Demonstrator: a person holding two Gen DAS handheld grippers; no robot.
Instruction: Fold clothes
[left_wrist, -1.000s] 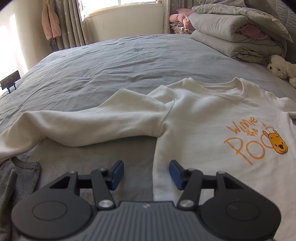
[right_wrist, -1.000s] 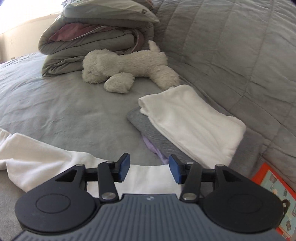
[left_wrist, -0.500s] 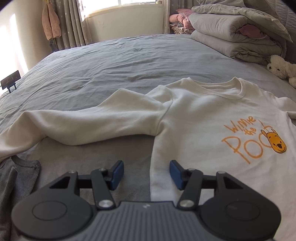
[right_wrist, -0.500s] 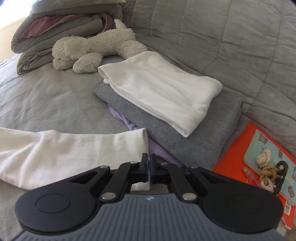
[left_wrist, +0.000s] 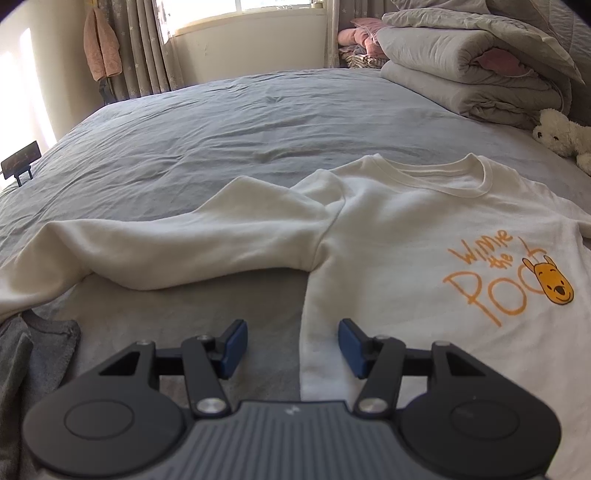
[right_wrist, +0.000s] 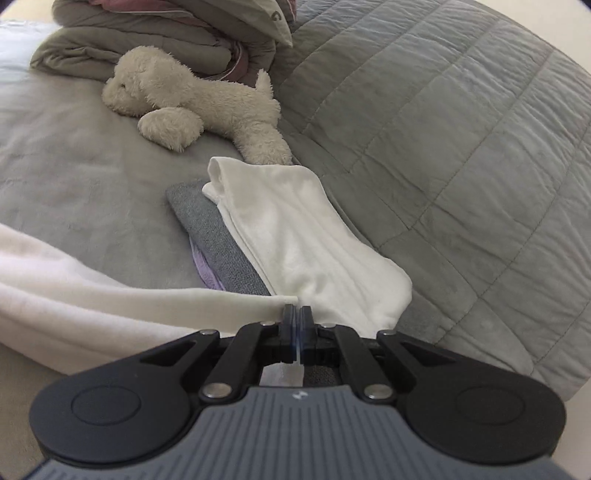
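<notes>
A cream long-sleeved sweatshirt (left_wrist: 399, 236) with an orange bear print lies face up on the grey bed (left_wrist: 221, 122). Its one sleeve (left_wrist: 155, 251) stretches out to the left. My left gripper (left_wrist: 290, 345) hovers open over the shirt's side edge, holding nothing. In the right wrist view my right gripper (right_wrist: 296, 325) is shut on the cuff of the other sleeve (right_wrist: 122, 310), which is lifted off the bed and runs off to the left.
A stack of folded clothes (right_wrist: 295, 236), white on grey on lilac, lies just ahead of the right gripper. A plush dog (right_wrist: 192, 103) and folded duvets (left_wrist: 472, 62) sit beyond. A quilted headboard (right_wrist: 461, 147) rises on the right. Grey cloth (left_wrist: 33, 354) lies at left.
My right gripper went from open to shut on the sleeve cuff, then lifted it and swung its view back toward the plush dog. The left gripper has stayed nearly still and open.
</notes>
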